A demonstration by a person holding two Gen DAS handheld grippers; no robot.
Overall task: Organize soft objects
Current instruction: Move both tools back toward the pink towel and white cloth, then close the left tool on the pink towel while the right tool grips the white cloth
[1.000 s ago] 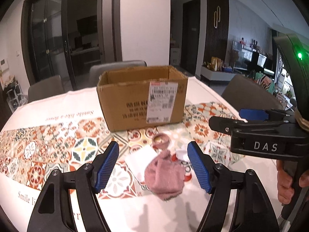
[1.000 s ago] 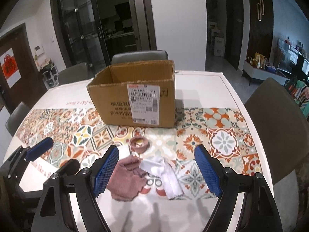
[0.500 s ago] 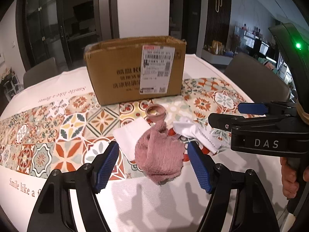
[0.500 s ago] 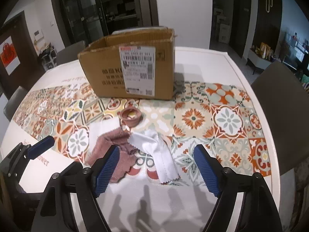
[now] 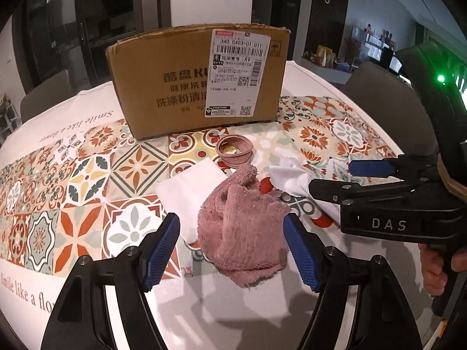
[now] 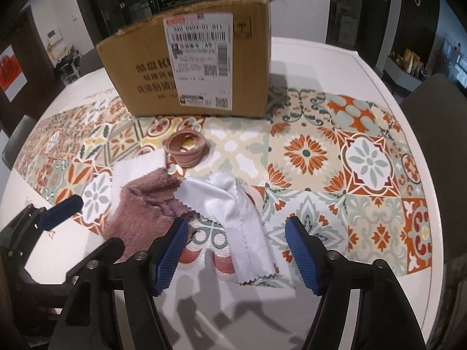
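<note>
The table [image 6: 335, 55] is covered by a tile-patterned cloth [image 6: 364, 157]. A cardboard box [image 6: 189, 67] is placed on it; the pink ring [image 6: 185, 148], pink towel [image 5: 242, 227] and white cloths [image 6: 233, 213] are laid just before the box.

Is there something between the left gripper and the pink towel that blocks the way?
Nothing visible does. The left gripper is open, and the pink towel lies directly between its fingers, uncovered on the table.

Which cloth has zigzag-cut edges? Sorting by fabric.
The thin white cloth between the right gripper's fingers; the fluffy pink towel beside it has fuzzy edges.
</note>
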